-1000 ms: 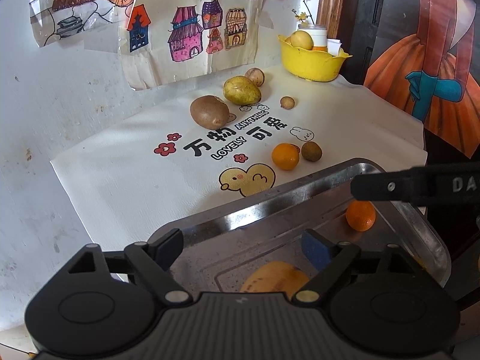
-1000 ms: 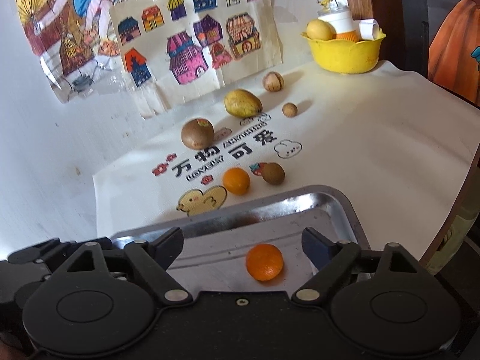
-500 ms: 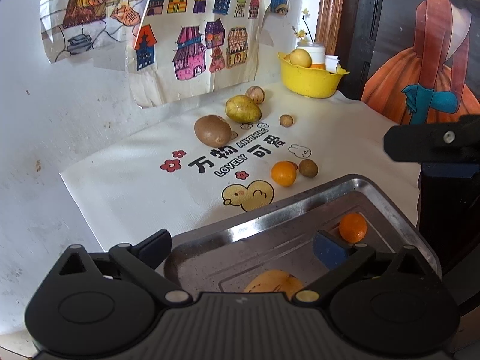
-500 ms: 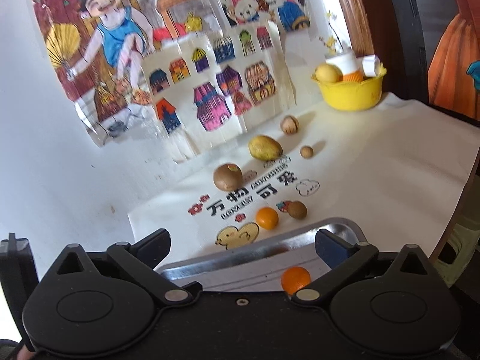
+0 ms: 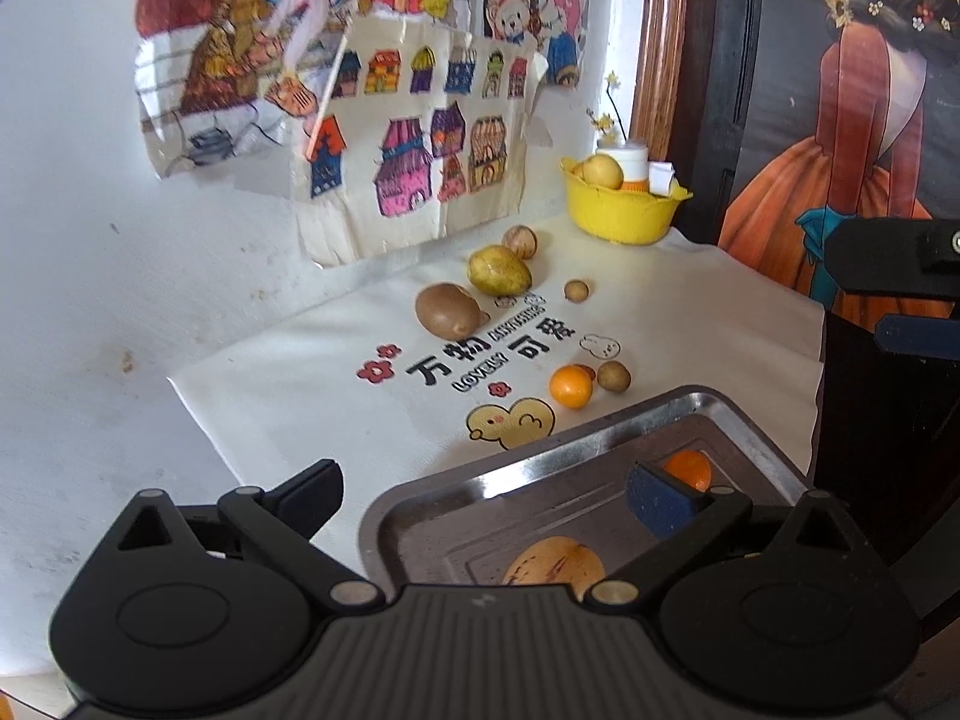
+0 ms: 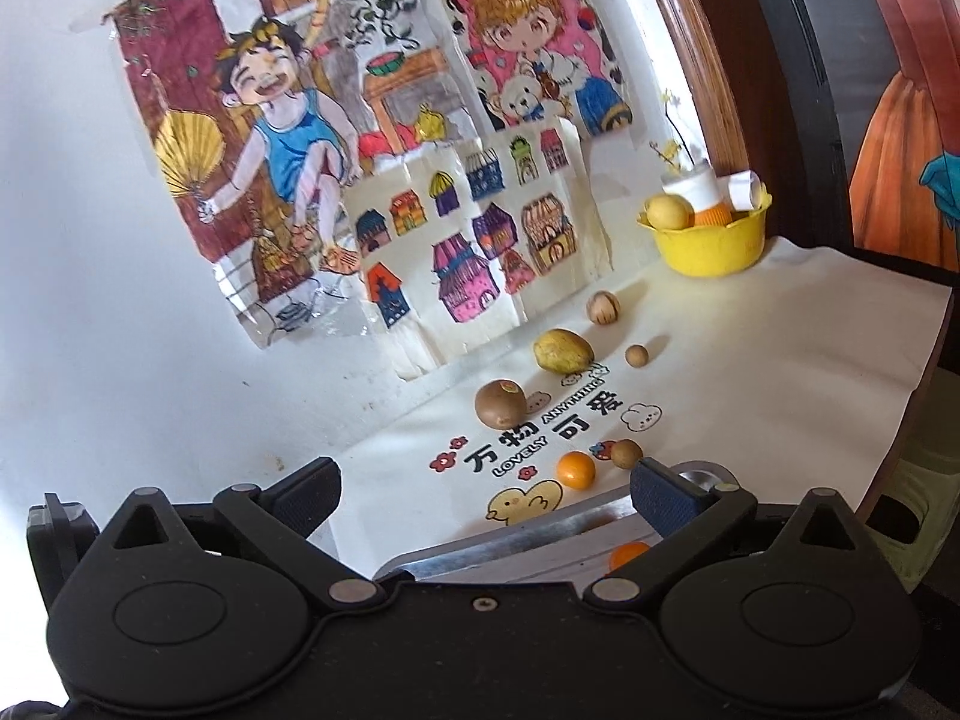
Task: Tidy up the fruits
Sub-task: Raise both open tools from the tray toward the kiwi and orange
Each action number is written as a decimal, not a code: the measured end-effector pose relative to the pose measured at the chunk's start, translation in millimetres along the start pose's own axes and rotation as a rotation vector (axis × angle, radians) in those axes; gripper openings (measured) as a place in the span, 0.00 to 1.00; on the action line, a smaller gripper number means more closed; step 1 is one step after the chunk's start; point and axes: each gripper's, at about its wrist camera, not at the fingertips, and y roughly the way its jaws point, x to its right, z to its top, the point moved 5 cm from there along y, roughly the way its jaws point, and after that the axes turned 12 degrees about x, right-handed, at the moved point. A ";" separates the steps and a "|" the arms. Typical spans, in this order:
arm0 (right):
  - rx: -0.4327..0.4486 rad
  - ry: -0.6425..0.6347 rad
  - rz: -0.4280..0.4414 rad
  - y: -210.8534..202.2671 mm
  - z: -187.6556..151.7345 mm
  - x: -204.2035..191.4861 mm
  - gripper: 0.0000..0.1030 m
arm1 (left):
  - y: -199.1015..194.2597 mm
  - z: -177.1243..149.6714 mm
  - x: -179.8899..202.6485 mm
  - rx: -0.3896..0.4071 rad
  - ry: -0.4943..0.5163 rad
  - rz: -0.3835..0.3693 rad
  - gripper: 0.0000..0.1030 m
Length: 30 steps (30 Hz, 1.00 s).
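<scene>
Holding both grippers wide with nothing between the fingers: your left gripper (image 5: 483, 489) sits over the metal tray (image 5: 540, 456), your right gripper (image 6: 483, 489) over the tray's (image 6: 528, 540) far rim. Inside the tray: a yellow-orange fruit (image 5: 555, 561) at the near side, mostly hidden by the left gripper body, and a small orange (image 5: 687, 468) at the far right, partly behind the right fingertip. Out on the printed cloth (image 5: 300, 384) covering the worktop, a second orange (image 5: 570, 386) and a small brown fruit (image 5: 613, 375) lie just beside each other near the tray's far edge. Farther back: a brown kiwi-like fruit (image 5: 447, 309), a yellow-green mango-like fruit (image 5: 498, 270), a walnut-like one (image 5: 519, 240) and a tiny round one (image 5: 576, 290). A yellow bowl (image 5: 621, 213) stands at the far corner with a pale fruit in it.
</scene>
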 end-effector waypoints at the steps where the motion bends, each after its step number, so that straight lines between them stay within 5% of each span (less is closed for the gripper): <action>1: 0.007 0.001 0.002 -3.3 0.6 -1.9 0.99 | -4.9 1.4 -1.2 0.009 0.002 0.004 0.99; 15: 0.058 0.008 0.028 -27.7 7.4 -10.8 1.00 | -29.6 11.0 -11.2 0.055 0.002 0.032 0.99; 30: -0.008 0.056 -0.073 30.8 7.1 47.1 0.99 | 51.1 9.4 9.4 -0.022 0.038 -0.033 0.99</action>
